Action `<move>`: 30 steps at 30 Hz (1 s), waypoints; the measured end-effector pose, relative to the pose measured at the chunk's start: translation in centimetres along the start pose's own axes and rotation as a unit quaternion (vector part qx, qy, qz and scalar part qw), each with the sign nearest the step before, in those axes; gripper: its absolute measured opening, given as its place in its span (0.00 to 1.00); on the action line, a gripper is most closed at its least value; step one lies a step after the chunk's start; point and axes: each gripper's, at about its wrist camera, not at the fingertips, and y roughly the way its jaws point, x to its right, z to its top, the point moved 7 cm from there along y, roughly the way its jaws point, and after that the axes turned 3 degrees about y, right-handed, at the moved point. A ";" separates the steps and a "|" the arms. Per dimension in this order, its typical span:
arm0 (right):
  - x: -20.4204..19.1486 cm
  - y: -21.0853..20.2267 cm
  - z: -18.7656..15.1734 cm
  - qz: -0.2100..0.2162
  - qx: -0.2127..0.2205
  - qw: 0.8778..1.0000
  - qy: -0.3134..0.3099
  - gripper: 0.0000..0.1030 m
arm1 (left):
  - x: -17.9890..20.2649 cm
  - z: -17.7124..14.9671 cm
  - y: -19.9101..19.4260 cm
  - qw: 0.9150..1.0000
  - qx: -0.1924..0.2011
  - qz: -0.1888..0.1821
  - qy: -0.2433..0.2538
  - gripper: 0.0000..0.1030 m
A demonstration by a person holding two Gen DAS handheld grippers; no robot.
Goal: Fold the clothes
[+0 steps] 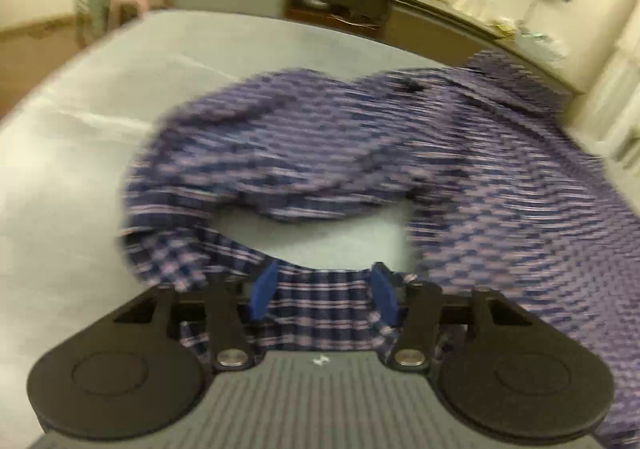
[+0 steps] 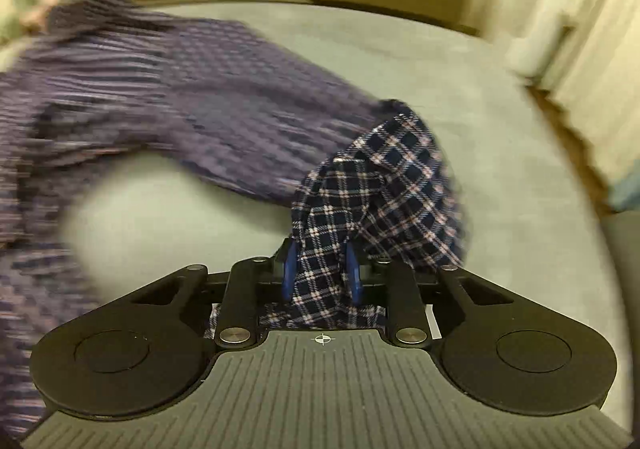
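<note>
Lying across pale bed sheet [image 1: 100, 137]: plaid shirt [image 1: 360, 153], blurred. Left gripper [image 1: 323, 289] jaws partly apart, shirt hem stretched between blue pads, contact unclear. Right gripper [image 2: 322, 273] jaws narrow, pinching bunched shirt corner. Bare sheet open left of shirt and right of right gripper; cabinet [image 1: 340, 5] beyond bed's far edge.

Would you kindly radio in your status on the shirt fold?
Left tool open, cloth between pads. Right tool pinching plaid shirt. Shirt bunched on bed. Nothing in the way.
</note>
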 end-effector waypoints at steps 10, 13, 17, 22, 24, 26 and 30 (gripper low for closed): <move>0.3 -9.5 2.4 0.023 0.165 0.983 0.077 0.84 | -3.8 2.0 -5.0 0.992 0.088 0.052 -0.074 0.59; -3.8 -10.5 2.8 0.078 0.177 0.980 0.050 0.85 | -0.7 5.0 -3.9 0.994 0.098 0.034 -0.036 0.65; -7.9 -9.8 3.9 0.100 0.173 0.979 0.032 0.85 | 3.2 9.6 -0.8 0.993 0.113 0.013 0.025 0.70; -10.3 -10.7 4.7 0.112 0.216 0.970 -0.008 0.85 | 6.1 12.1 5.5 0.994 0.091 -0.005 0.064 0.70; -11.1 -11.4 5.6 0.134 0.227 0.964 -0.023 0.85 | 6.6 12.2 7.7 0.995 0.072 -0.016 0.062 0.68; -13.1 -11.6 7.9 0.164 0.229 0.959 -0.033 0.85 | 6.6 11.8 8.5 0.996 0.057 -0.020 0.068 0.65; -20.9 -8.8 15.0 0.205 0.224 0.948 -0.096 0.89 | 6.6 11.1 10.0 0.996 0.027 -0.026 0.081 0.64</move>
